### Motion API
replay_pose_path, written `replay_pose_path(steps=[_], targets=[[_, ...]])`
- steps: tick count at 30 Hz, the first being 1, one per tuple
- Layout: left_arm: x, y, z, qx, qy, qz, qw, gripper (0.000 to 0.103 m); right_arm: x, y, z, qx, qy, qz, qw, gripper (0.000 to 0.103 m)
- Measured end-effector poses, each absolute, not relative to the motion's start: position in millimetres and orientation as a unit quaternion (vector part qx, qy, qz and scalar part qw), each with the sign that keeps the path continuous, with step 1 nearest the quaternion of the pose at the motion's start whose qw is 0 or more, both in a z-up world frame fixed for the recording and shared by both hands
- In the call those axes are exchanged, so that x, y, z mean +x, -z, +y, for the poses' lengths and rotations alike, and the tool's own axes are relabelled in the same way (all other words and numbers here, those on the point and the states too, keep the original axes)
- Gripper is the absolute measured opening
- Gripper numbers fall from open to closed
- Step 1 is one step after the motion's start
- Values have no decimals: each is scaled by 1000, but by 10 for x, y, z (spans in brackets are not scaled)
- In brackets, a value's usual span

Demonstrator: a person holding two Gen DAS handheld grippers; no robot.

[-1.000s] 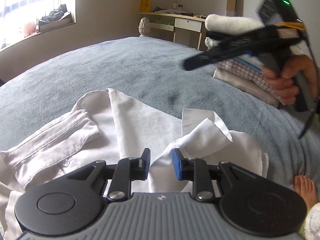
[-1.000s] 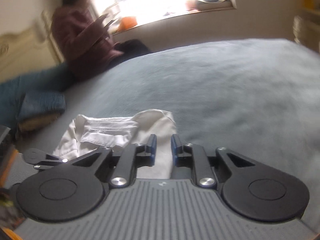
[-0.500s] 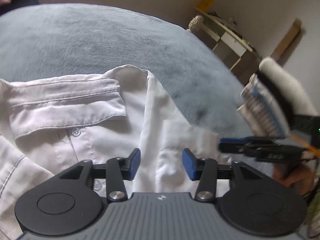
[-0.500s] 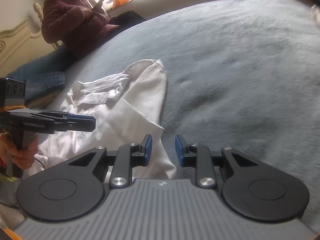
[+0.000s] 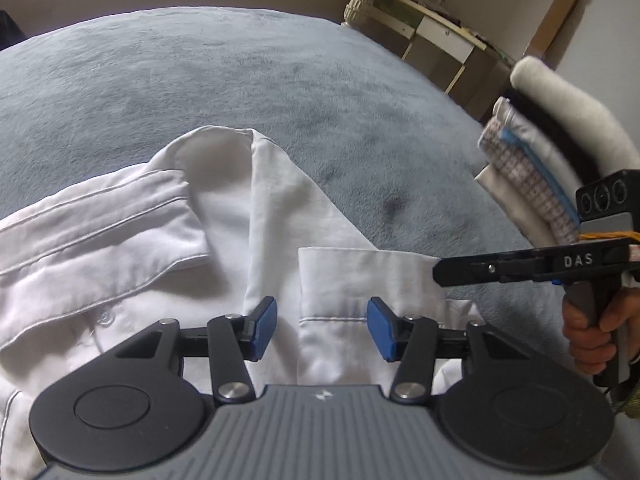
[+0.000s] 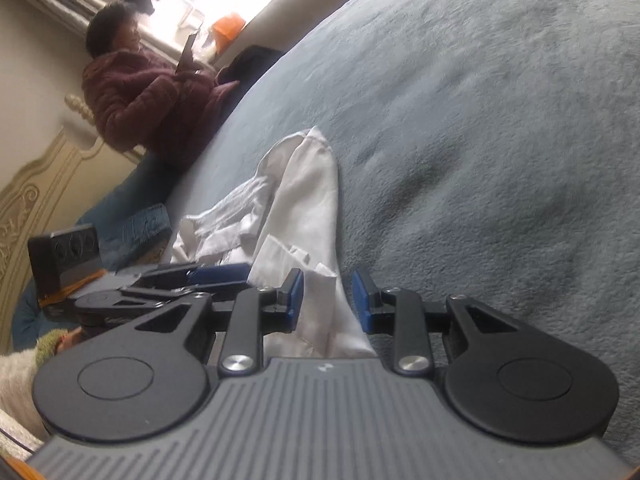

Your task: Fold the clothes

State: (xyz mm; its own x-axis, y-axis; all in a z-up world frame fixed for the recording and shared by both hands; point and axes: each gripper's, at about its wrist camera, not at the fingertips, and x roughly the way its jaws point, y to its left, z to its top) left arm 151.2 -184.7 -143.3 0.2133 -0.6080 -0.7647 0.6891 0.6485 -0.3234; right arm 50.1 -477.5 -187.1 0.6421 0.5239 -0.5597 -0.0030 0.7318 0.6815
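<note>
While the white shirt (image 5: 168, 240) lies on the bed (image 5: 200, 80), both tools, left tool (image 5: 322, 328) and right tool (image 6: 327, 300), gape empty above it

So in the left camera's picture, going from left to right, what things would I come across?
White shirt → shirt cuff → the other tongs → stack of folded clothes, all on the grey blanket.

Surface: bed under a grey-blue plush blanket (image 5: 280, 92).
Near edge: white button-up shirt (image 5: 120, 248), partly folded, collar towards the bed's middle.
Right edge: stack of folded clothes (image 5: 536, 168), apart from the shirt.
Far-left edge: a seated person (image 6: 148, 96).
</note>
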Motion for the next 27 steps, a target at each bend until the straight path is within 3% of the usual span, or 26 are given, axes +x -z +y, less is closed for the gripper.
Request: replay_pose_path(steps=[6,10,12,27], targets=[[1511,1461,-1913,36,421,469,776,39,518,1866,-4666,312,-168,389,850,16],[1523,1492,-1941,32,421,471,774,12,524,1857,-4661,306,-163,378,858,4],[1522,1475,-1912,26,419,468,778,7,523,1832,-4646,299,-164,371,864,2],[1643,1451,-1618,-18,364,466,807,6,900,1733,-4376,230,-200,361,881,1]])
